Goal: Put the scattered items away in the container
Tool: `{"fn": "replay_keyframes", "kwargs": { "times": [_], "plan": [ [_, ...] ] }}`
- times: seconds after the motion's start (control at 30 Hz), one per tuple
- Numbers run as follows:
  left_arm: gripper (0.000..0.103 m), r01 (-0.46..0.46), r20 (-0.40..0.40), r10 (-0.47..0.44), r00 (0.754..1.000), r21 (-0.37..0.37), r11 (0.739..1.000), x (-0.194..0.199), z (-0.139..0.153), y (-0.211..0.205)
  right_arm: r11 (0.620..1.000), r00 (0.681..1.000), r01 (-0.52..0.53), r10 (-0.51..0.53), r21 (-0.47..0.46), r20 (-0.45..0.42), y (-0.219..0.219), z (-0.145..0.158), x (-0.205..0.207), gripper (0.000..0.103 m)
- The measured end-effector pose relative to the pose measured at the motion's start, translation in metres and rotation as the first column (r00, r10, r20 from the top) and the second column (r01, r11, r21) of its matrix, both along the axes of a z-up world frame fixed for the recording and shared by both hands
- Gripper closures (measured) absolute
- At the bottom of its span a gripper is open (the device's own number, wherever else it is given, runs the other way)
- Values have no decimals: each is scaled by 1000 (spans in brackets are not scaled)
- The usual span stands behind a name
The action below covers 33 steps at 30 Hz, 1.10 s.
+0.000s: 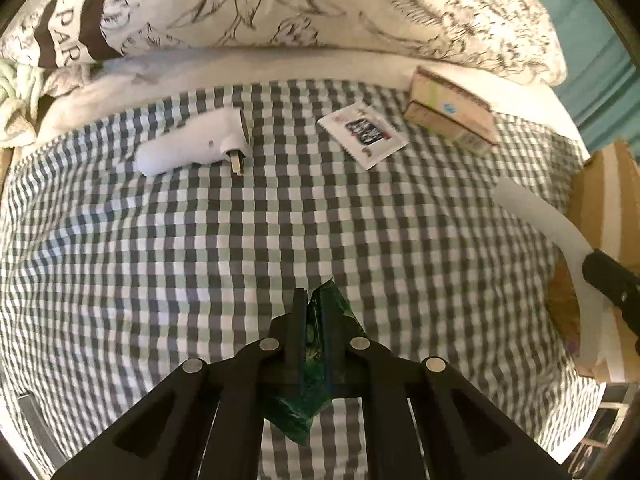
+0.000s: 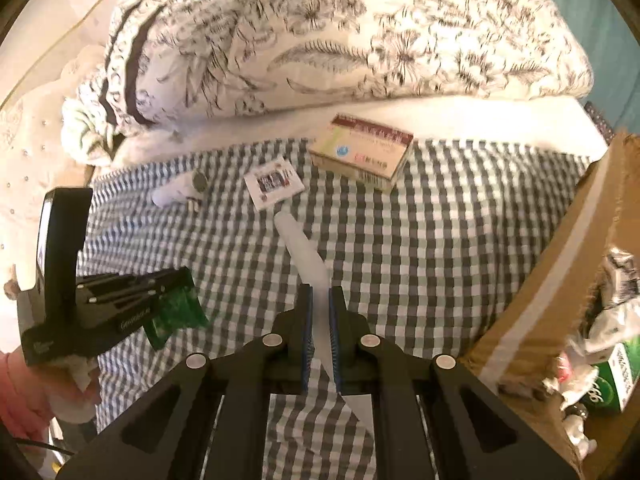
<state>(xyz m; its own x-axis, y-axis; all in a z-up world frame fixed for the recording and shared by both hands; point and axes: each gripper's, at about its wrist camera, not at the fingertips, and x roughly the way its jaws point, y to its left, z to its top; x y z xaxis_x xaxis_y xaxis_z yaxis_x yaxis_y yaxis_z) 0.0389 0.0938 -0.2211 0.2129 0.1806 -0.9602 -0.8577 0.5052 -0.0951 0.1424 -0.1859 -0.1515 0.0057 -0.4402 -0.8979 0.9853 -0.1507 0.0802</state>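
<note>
My left gripper (image 1: 314, 300) is shut on a crumpled green packet (image 1: 320, 360) above the checked bedcover; it also shows in the right wrist view (image 2: 176, 304). My right gripper (image 2: 320, 300) is shut on a long white plastic strip (image 2: 304, 248), which also shows in the left wrist view (image 1: 548, 224). On the bedcover lie a white plug adapter (image 1: 192, 146), a small white sachet (image 1: 364, 132) and a beige medicine box (image 1: 452, 112). The cardboard box (image 2: 560, 264) stands at the right with several items inside.
A floral pillow (image 2: 340, 36) lies along the back of the bed. The checked cover (image 1: 280, 232) spreads across the middle. A teal wall (image 1: 600, 60) is at the far right. The person's hand in a pink sleeve (image 2: 24, 400) holds the left gripper.
</note>
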Motion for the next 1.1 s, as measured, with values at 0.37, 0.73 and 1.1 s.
{"fn": "replay_keyframes", "kwargs": {
  "times": [0.37, 0.73, 1.1],
  "plan": [
    [98, 66, 81, -75, 994, 107, 992, -17, 80, -30, 993, 999, 31, -36, -114, -37, 38, 72, 19, 95],
    [50, 99, 60, -103, 993, 62, 993, -29, 63, -41, 988, 995, 47, -59, -144, -85, 73, 100, 37, 95],
    [47, -38, 5, 38, 999, 0, 999, -23, -19, -12, 998, 997, 37, -40, -43, -67, 52, 43, 25, 95]
  ]
}}
